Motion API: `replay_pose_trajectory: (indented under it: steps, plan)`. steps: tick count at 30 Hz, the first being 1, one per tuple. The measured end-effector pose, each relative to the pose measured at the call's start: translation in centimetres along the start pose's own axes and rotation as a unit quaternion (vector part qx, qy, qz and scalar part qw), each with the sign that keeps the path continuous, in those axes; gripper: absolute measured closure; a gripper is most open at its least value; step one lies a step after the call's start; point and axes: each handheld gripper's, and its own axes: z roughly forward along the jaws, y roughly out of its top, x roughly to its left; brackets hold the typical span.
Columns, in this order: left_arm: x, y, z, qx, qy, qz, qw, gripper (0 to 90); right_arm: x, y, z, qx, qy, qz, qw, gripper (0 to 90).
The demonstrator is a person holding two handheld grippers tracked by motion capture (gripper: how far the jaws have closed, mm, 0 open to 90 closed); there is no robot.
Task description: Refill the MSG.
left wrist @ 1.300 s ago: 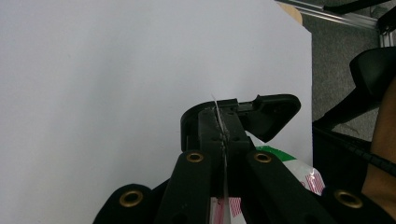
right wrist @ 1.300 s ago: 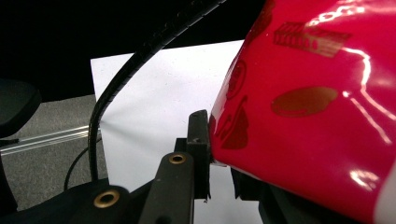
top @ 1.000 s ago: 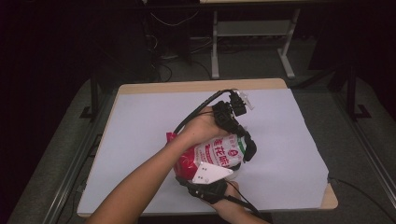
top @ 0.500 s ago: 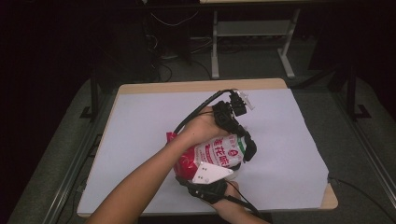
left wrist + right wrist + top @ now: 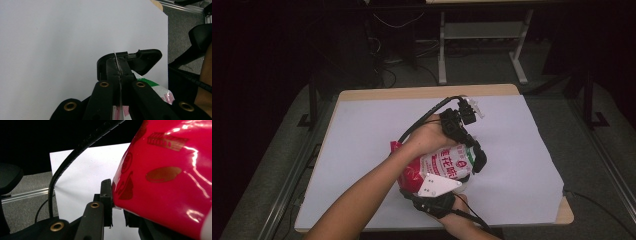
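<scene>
The bag (image 5: 439, 165) sits near the middle of the white sheet (image 5: 362, 150), somewhat toward the person's edge, gripped from two sides. It is a glossy packet, red along its left and near side, white on top with red characters and a green patch at the right end.

The left gripper (image 5: 472, 152) comes over the bag from the far side, and in the left gripper view its jaws are clenched on a thin edge of the bag (image 5: 119, 72), the film standing as a bright line between the pads. The right gripper (image 5: 434, 192) holds the near end; in the right gripper view its jaws are closed on a fold of the red film (image 5: 162, 182), which bulges up to the right of them.

Around the bag the sheet lies bare, with wide room to the left, to the right and toward the far edge. The near edge of the table (image 5: 562, 217) is close to the right hand (image 5: 462, 220). A cable (image 5: 422, 122) arcs from the left gripper over the far side of the bag. Beyond the table's far edge stand a metal frame (image 5: 482, 35) and loose cables on a dark floor.
</scene>
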Motion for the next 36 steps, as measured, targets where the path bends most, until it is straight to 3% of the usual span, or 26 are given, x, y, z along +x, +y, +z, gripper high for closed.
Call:
replay_pose_trajectory:
  steps: [36]
  plan:
    - [-0.27, 0.34, -0.06, 0.013, 0.005, 0.002, 0.9999, 89.9, 0.08, 0.36, -0.17, -0.010, 0.003, -0.002, 0.9999, 79.0]
